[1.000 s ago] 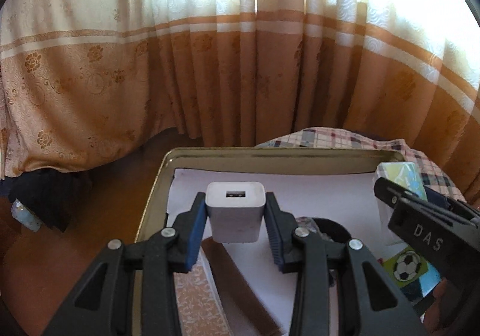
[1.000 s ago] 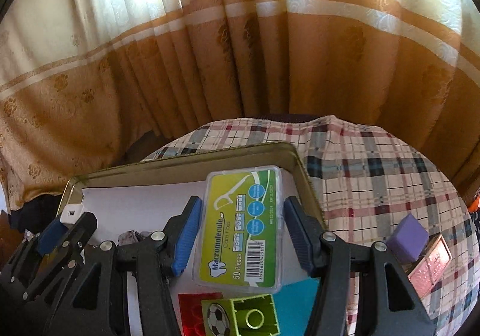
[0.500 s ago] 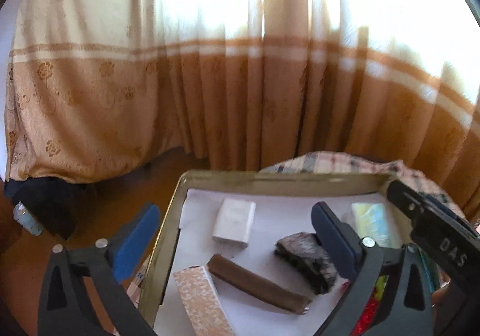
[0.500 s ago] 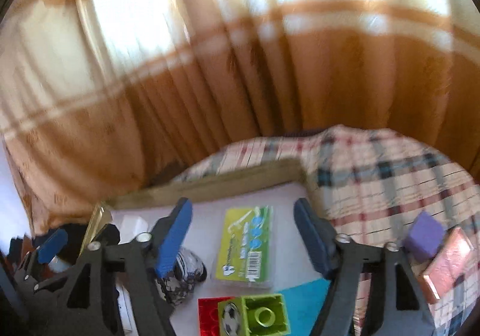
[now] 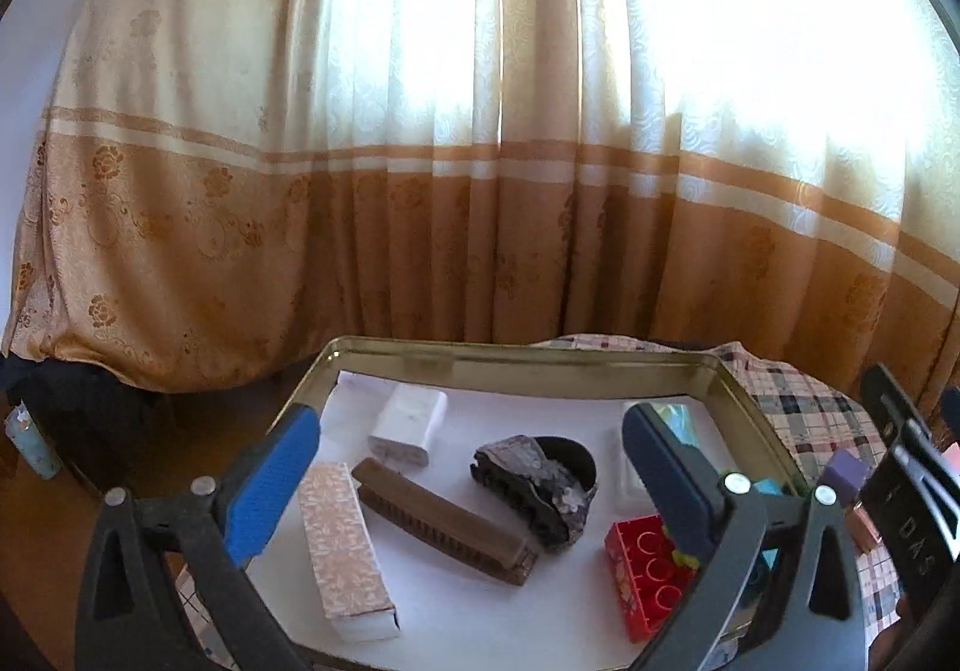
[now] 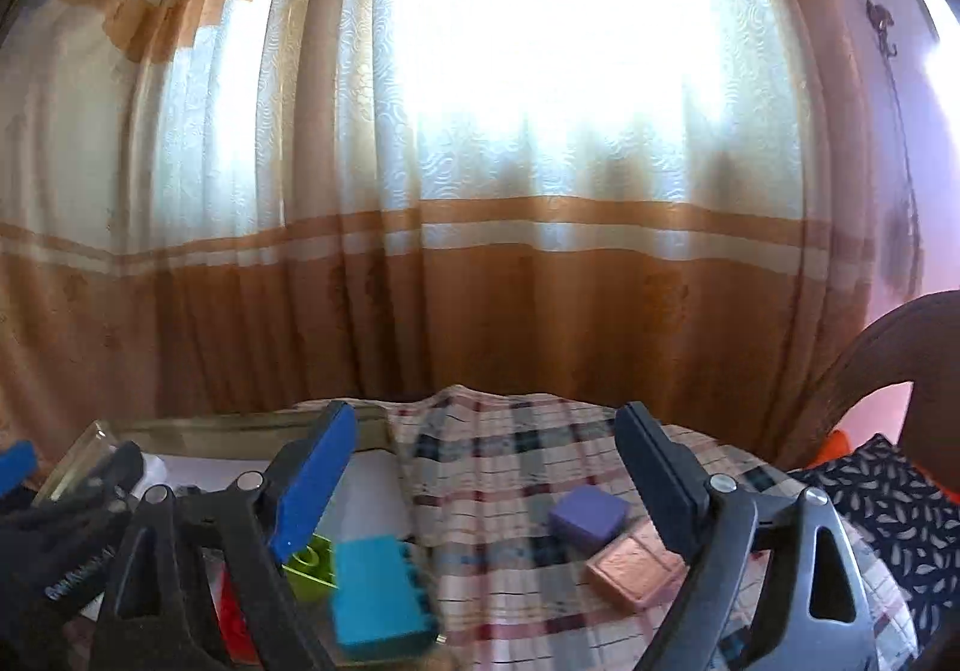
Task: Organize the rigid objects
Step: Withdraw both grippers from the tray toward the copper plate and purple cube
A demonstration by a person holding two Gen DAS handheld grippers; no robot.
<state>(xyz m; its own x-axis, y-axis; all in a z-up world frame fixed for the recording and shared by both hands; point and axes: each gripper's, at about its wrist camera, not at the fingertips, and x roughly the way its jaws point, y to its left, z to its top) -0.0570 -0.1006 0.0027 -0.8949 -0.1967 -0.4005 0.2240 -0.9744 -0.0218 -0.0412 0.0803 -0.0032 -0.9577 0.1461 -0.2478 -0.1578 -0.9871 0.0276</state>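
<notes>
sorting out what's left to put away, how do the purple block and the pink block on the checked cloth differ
The purple block is plain and smooth; the pink block looks shiny, with a raised border on top. The purple block lies farther from the camera, the pink block nearer. The purple block looks somewhat smaller in the right wrist view than the pink block. Both are flat, roughly square pieces lying side by side on the checked cloth, outside the tray.

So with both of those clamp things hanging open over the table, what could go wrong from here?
1. The tray is filling up: hair clip, brown comb and red brick lie close together, so another item may knock one.

2. The purple block leans on the pink block; gripping one could shift the other.

3. The left hand-held gripper and right hand-held gripper work side by side and might collide.
</notes>
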